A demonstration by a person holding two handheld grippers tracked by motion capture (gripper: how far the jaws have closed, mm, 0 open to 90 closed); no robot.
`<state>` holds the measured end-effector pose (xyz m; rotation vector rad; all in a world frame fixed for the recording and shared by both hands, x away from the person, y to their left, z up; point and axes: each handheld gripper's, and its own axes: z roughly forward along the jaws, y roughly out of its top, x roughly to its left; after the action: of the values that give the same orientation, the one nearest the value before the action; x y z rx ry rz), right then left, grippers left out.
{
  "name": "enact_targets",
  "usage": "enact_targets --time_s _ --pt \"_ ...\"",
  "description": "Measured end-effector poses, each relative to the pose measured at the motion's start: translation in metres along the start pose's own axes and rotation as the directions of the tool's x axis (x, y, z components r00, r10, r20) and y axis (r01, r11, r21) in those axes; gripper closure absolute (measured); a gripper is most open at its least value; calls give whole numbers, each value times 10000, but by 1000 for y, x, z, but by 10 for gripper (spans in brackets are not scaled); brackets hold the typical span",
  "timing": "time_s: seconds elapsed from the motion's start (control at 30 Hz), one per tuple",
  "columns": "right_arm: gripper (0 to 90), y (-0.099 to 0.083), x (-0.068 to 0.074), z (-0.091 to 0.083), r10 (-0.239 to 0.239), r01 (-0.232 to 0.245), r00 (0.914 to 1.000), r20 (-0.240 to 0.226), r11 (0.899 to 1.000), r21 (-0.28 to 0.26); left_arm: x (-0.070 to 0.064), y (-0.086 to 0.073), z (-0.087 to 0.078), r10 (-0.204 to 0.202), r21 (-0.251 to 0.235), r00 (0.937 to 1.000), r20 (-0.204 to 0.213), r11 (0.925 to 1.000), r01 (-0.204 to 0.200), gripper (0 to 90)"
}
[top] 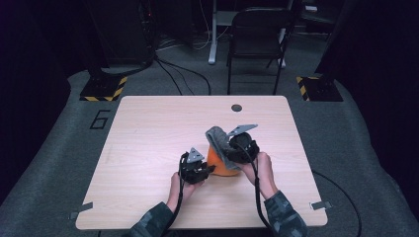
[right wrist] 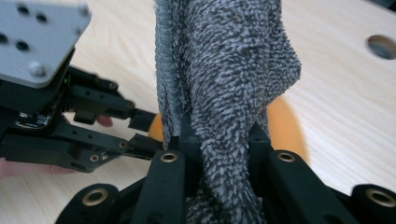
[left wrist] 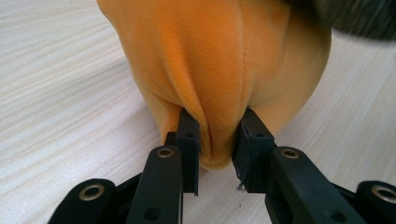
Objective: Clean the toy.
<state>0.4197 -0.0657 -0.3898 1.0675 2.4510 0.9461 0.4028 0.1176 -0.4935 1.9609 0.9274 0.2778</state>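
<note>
An orange plush object (top: 221, 163) sits on the wooden table (top: 148, 133) near its middle front. My left gripper (left wrist: 217, 135) is shut on a fold of this orange plush (left wrist: 219, 60) at its lower edge. A grey fuzzy cloth (top: 217, 138) lies over the plush's top. My right gripper (right wrist: 219, 140) is shut on the grey cloth (right wrist: 233, 70), which rises between its jaws. The left gripper (right wrist: 140, 128) also appears at the left of the right gripper view, touching the orange plush (right wrist: 285, 126). In the high view the left gripper (top: 195, 167) is left of the plush and the right gripper (top: 242, 145) is above it.
A round hole (top: 236, 107) sits near the table's far edge. A dark folding chair (top: 257, 34) stands beyond the table on the grey floor. Wide bare tabletop lies to the left and far side of the grippers.
</note>
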Motion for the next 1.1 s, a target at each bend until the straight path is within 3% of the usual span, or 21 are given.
enact_targets --time_s 0.1,0.17,0.37,0.43,0.63,0.8,0.97,1.1 --pt "751 -4 5 18 -410 393 9983 406 9984 415 -2 -1 1 463 131 9988 -128 9988 -462 737" --pt "755 -7 7 26 -401 360 9967 702 9976 595 -2 -2 2 511 201 9986 -97 9985 -509 739" --pt "766 -10 0 27 -700 628 9928 969 9951 758 -1 -2 2 620 232 9981 -16 9978 -619 745" --pt "768 -12 -4 26 -435 358 9947 935 9960 822 -1 -2 2 640 194 9979 9 9978 -640 745" --pt "769 -17 -18 21 -246 130 9942 1043 9938 1108 -1 -2 1 632 163 9980 70 9979 -633 745" --pt "769 -24 -35 19 58 -276 9878 1557 9901 1378 0 -2 1 499 109 9987 129 9987 -501 745" --pt "768 -33 -51 23 698 -929 9854 1554 9848 1469 0 -1 1 610 83 9981 116 9981 -611 744" --pt "769 -40 -61 28 929 -1283 9751 2015 9770 1704 0 -2 1 504 93 9986 151 9987 -506 744"
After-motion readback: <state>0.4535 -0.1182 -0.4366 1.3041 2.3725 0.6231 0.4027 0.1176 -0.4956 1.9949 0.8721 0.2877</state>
